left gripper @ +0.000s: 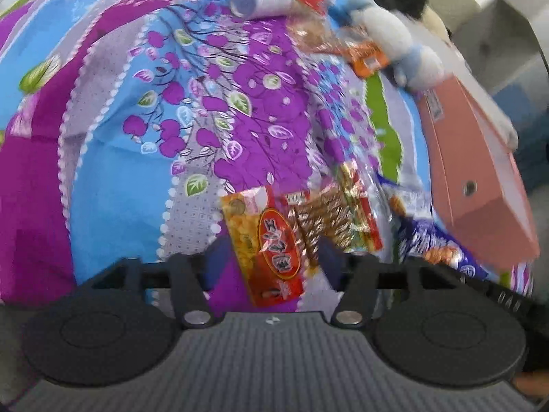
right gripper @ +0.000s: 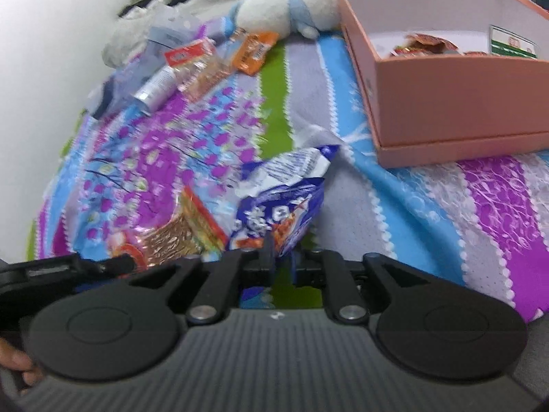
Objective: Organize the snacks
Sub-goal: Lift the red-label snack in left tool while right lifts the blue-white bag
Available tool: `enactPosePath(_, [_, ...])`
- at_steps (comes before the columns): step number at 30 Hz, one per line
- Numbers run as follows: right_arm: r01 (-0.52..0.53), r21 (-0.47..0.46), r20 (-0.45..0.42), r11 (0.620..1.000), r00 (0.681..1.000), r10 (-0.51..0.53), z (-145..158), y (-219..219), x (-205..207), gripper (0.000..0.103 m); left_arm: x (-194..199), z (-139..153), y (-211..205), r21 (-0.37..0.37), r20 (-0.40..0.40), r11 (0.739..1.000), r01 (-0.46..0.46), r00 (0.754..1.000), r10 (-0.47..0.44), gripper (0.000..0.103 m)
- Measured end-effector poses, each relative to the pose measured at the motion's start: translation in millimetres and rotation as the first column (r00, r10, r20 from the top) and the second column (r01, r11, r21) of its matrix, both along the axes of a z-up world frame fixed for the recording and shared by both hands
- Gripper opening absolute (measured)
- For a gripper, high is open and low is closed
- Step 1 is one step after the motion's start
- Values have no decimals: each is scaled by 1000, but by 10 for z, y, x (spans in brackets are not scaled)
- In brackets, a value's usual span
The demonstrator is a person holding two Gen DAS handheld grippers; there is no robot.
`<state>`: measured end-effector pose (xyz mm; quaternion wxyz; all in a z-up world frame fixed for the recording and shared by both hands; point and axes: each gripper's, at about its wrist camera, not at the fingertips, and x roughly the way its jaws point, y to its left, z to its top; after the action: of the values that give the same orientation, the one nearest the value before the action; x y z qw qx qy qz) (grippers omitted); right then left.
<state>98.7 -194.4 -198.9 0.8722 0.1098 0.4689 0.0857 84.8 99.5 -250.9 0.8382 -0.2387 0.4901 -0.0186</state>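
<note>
- We have our left gripper (left gripper: 271, 257) angled down over the patterned bedsheet (left gripper: 113, 178), its jaws standing well apart on either side of the orange-red snack packet (left gripper: 271, 243); the pads do not press on it, so it lies loose on the sheet
- Just beside that packet lies a clear golden-brown snack bag (left gripper: 338, 216), touching its edge, so a clean pick likely means closing on the orange-red one alone
- Our right gripper (right gripper: 279, 261) shows jaws only partly apart, with the lower edge of the blue-and-white snack bag (right gripper: 284, 206) between them; whether the pads pinch it we cannot tell
- The pink box (right gripper: 446, 103) sits open on the sheet, well apart from both packets, and already has a few red wrappers inside, so we take it as where the snacks go
- More snacks wait at the far end: a red-labelled bag (right gripper: 195, 58), an orange packet (right gripper: 254, 51) and a tube (right gripper: 154, 86), near a plush toy (right gripper: 291, 3)
</note>
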Motion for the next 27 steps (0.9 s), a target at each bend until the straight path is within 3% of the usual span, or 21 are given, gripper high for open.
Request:
enactPosePath(1, [9,1,-5,1000,1000,-9,-21,-23,-8,69,-7,5,-1,16,5,1000,25,1000,-25,73])
enactPosePath(3, [40,9,11,999,999,-40,-43,-86,-40,82,-15,36,-37,73,23,994,87,996,-89,78])
enactPosePath(6, [53,-31,25,998,998,-52,-75,-130,-37,82,-6,97,-132,137,56,969,205,975,-214,82])
enactPosePath(9, [76,-31,56,997,996,-74,-49,-195,-4,82,45,149,-284,211,84,923,322,935,-345,87])
enactPosePath(12, [61,-38,86,997,995,-58,-4,-193,72,82,136,162,-480,314,99,859,405,886,-454,91])
enactPosePath(15, [42,-49,105,998,994,-36,32,-155,158,82,216,136,-675,404,90,769,496,815,-572,92])
enactPosePath(21, [-43,-49,84,998,995,47,-33,11,404,82,333,-71,-894,484,29,624,614,701,-712,93])
enactPosePath(27, [-97,-88,35,991,994,100,-263,165,593,82,496,-308,-882,494,-12,591,638,685,-728,93])
